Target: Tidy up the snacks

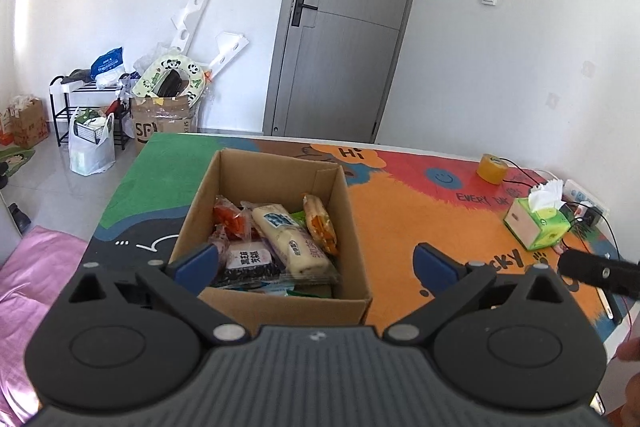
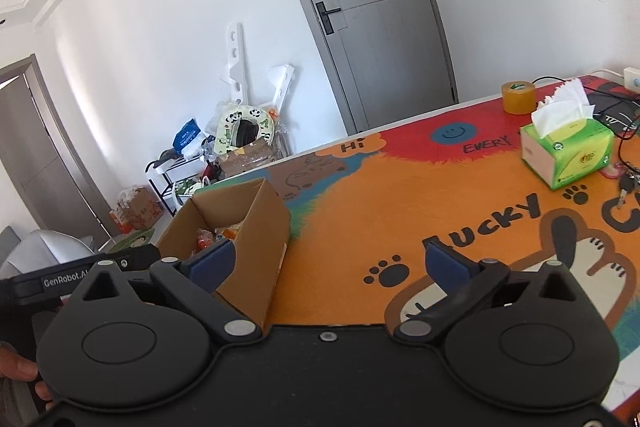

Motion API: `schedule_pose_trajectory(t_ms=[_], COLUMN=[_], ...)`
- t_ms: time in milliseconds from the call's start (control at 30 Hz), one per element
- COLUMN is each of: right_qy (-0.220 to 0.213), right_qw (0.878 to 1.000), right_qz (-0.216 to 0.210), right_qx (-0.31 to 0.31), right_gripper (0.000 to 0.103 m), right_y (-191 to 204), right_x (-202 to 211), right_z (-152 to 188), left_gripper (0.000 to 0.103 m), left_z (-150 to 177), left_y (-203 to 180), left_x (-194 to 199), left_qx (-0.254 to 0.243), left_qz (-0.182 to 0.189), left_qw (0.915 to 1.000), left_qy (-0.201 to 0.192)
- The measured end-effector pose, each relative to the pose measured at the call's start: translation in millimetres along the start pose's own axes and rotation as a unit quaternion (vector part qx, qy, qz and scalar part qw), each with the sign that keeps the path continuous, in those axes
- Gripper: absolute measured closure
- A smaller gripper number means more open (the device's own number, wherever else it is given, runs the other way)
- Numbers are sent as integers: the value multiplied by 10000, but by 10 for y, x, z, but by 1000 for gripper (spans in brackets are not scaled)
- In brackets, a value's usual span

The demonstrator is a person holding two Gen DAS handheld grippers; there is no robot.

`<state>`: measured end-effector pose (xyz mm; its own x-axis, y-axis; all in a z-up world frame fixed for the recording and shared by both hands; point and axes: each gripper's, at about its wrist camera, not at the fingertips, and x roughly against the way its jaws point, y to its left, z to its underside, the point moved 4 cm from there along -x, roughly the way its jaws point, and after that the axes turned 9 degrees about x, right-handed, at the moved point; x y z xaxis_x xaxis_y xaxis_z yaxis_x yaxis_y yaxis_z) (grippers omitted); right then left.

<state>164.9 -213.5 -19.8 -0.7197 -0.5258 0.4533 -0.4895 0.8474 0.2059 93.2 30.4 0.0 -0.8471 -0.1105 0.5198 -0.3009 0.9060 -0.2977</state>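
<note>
Snacks are seen packed inside an open cardboard box that stands on the colourful mat of the desk, toward its left part. The left gripper is held just in front of the box, its fingers spread wide apart with nothing between them. The right gripper is held beside the box's right wall, its fingers likewise wide apart and empty.

Among the packets, a long pale wrapped bar lies on top, a dark-labelled packet sits at the near side, and an orange-and-white packet leans against the right wall. All are judged to be light, film-wrapped and crinkly, so the surfaces are likely slippery and the contents may be crushed by a hard squeeze. The long bar is best taken across its narrow width near the middle, where it is least likely to sag or twist. Sealed edges are a poorer hold, since thin film can slide out. The box itself is probably light and may shift if a packet is dragged against a wall.

A tissue box and a roll of tape stand well apart at the far right.
</note>
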Motion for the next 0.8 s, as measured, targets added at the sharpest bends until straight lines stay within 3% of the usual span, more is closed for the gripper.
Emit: schedule_pose_trajectory(t_ms=[533,800], right_qy=[-36,-144], right_qw=[9992,9986], right_qz=[252,275], right_qx=[323,427], right_gripper=[0,0], right_y=[-10,56], right_x=[381,479], right_z=[206,159], left_gripper=[0,0], left_z=[95,60], left_y=[243,352], left_x=[383,407], left_qx=[21,-35], left_qz=[154,-41], left_qw=[9998,9999], left_qy=[-86,-107])
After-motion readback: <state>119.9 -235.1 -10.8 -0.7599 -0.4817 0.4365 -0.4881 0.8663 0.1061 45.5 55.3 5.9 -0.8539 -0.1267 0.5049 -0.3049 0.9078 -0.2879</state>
